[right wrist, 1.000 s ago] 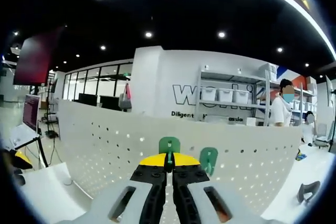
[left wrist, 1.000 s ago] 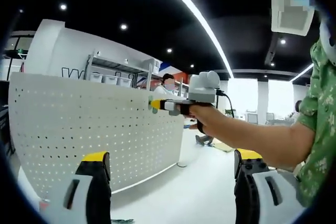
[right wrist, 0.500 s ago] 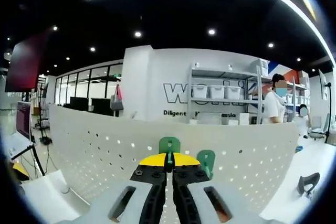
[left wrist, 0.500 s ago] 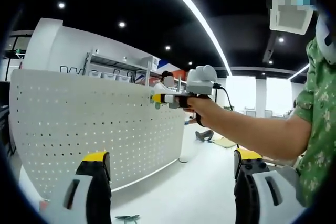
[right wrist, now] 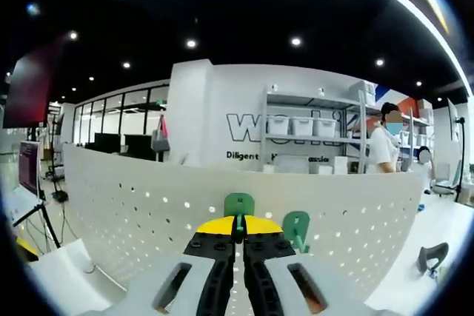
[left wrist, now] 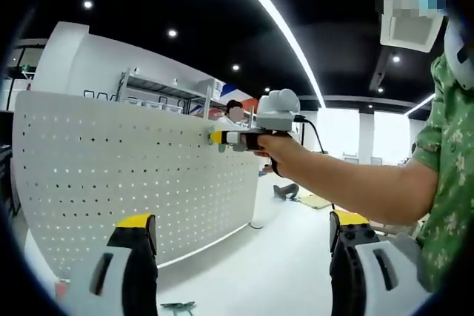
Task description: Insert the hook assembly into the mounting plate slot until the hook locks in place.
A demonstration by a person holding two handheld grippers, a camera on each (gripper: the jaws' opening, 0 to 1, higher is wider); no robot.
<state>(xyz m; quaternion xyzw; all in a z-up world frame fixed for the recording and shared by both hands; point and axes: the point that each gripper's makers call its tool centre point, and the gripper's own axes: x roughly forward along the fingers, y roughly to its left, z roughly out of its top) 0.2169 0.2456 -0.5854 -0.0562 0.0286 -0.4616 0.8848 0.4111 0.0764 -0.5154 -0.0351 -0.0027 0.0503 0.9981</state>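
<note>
In the left gripper view, the white pegboard [left wrist: 133, 183] stands upright and fills the span from nine o'clock toward the centre, its face dotted with rows of small holes and its top edge running across at about ten o'clock. The left gripper [left wrist: 241, 246] rises from six o'clock with its two yellow-tipped jaws spread wide apart, released and holding nothing, well short of the board. Just right of centre, near one o'clock, the right gripper [left wrist: 218, 138] comes in from the right with its yellow tips up against the board near the top edge, carried on a person's hand [left wrist: 275, 152] whose bare forearm runs out toward three o'clock to a green patterned sleeve [left wrist: 448, 175]. In the right gripper view, the same pegboard [right wrist: 133, 212] stretches across from nine o'clock to three o'clock, close in front of the camera. At six o'clock the right gripper [right wrist: 238, 226] has its jaws clenched together on a green hook [right wrist: 238, 204], whose rounded top shows just above the yellow tips against the board's face; whether it sits in a hole cannot be told. Just to its right, toward five o'clock, a second green hook [right wrist: 296, 227] sits on the board. Behind the board at two o'clock stand shelves with white bins [right wrist: 304, 125].
</note>
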